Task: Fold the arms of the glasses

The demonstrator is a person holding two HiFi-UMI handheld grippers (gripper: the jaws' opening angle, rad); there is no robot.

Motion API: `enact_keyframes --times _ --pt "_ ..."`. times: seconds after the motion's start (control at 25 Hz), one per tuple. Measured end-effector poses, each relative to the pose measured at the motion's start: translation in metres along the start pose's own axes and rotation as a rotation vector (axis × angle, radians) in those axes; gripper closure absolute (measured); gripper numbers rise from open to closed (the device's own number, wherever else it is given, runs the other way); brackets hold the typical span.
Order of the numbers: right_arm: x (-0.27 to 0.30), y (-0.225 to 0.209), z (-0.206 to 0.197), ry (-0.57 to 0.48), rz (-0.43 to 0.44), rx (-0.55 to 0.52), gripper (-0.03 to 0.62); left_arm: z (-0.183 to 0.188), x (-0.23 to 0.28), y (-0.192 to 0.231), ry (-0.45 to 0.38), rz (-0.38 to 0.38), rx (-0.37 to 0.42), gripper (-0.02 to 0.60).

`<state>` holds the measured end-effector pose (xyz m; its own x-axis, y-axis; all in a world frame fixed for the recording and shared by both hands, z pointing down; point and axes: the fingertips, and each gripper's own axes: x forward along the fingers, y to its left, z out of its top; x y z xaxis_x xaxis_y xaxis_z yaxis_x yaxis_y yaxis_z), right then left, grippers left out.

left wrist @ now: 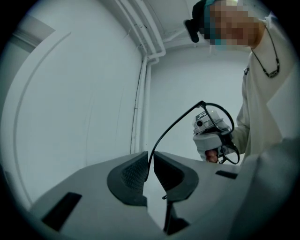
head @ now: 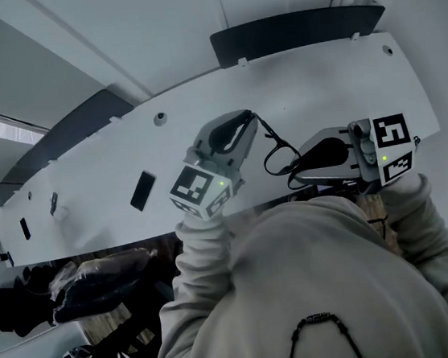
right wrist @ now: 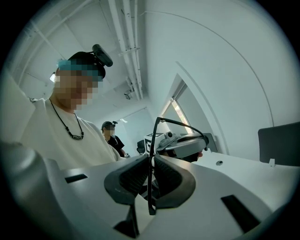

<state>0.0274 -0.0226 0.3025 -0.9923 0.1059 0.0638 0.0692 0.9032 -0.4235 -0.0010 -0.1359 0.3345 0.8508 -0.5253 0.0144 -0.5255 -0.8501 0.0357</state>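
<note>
The black thin-framed glasses [head: 279, 153] hang in the air between my two grippers, above the white table [head: 317, 81]. My left gripper [head: 245, 121] is shut on one thin arm of the glasses [left wrist: 174, 125], which runs up and to the right from between the pads. In the right gripper view my right gripper [right wrist: 151, 176] is shut on the front frame [right wrist: 151, 140], which stands upright between its pads. From there the arm curves over to the left gripper [right wrist: 183, 145]. The right gripper [left wrist: 212, 136] faces the left gripper view's camera, with a lens rim in front of it.
Some small black things lie on the table, a flat one [head: 142, 190] among them. Dark chair backs [head: 295, 32] stand along its far side. The person's pale hooded jumper [head: 326, 283] fills the foreground. A second person [right wrist: 111, 133] stands in the background.
</note>
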Motion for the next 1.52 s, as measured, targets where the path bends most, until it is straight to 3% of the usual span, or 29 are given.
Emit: enact_keyframes --times 0.52,0.76,1.52 --pt "-0.018 -0.001 0.016 -0.032 -0.013 -0.063 0.54 -0.002 0.012 -0.019 -0.014 -0.029 -0.073 0.555" --pt "-0.019 0.006 0.032 -0.055 -0.013 -0.154 0.54 0.007 0.007 -0.034 -0.087 -0.064 -0.169 0.561" --pt "0.006 0.009 0.058 -0.116 0.08 -0.245 0.542 0.03 -0.021 -0.052 -0.211 -0.113 -0.297 0.563"
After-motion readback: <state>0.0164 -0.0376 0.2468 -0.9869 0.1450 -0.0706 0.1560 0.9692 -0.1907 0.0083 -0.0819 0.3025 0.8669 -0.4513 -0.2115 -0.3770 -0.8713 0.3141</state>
